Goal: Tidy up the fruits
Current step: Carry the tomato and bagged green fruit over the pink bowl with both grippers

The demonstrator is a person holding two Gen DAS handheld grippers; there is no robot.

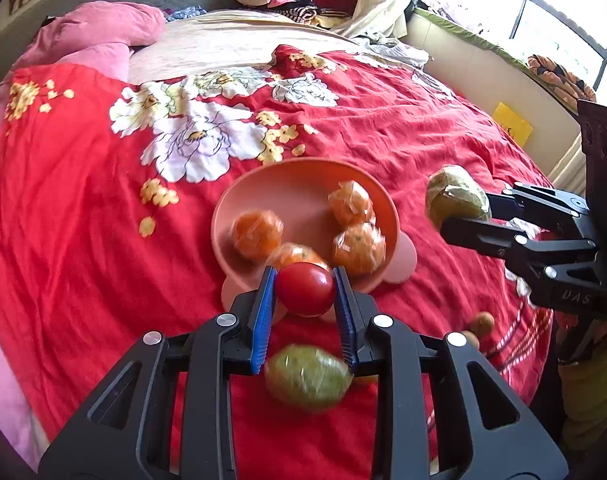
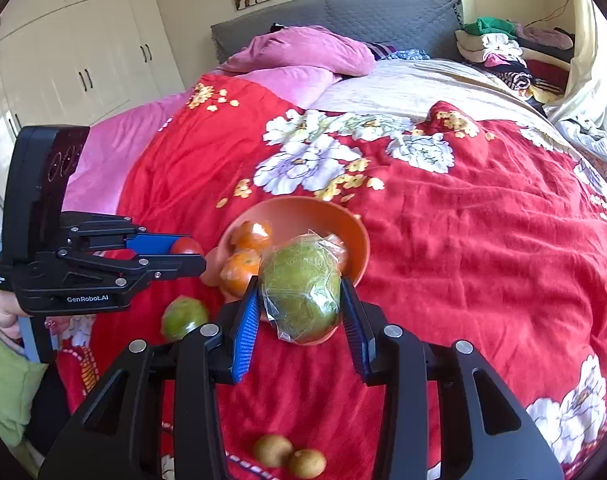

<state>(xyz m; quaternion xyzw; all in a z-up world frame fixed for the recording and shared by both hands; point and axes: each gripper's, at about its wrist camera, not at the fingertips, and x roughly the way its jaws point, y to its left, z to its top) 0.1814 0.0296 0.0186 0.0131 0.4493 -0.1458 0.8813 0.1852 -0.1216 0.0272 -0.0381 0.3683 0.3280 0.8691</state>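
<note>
Centre frame, the left gripper (image 1: 305, 290) pinches a smooth, bruisable tomato (image 1: 305, 289) by the pink bowl (image 1: 299, 184); the right gripper (image 2: 301, 300) clamps a plastic-wrapped green citrus (image 2: 301, 292) (slippery film, so grip its broad middle).

The tomato (image 1: 305, 289) looks smooth and glossy. Crinkled clear plastic film wraps the green fruit (image 2: 301, 294) and the oranges (image 1: 358, 249). The bowl (image 1: 299, 188) looks like matt plastic. The red bedspread (image 1: 383, 136) is wrinkled cloth.
</note>
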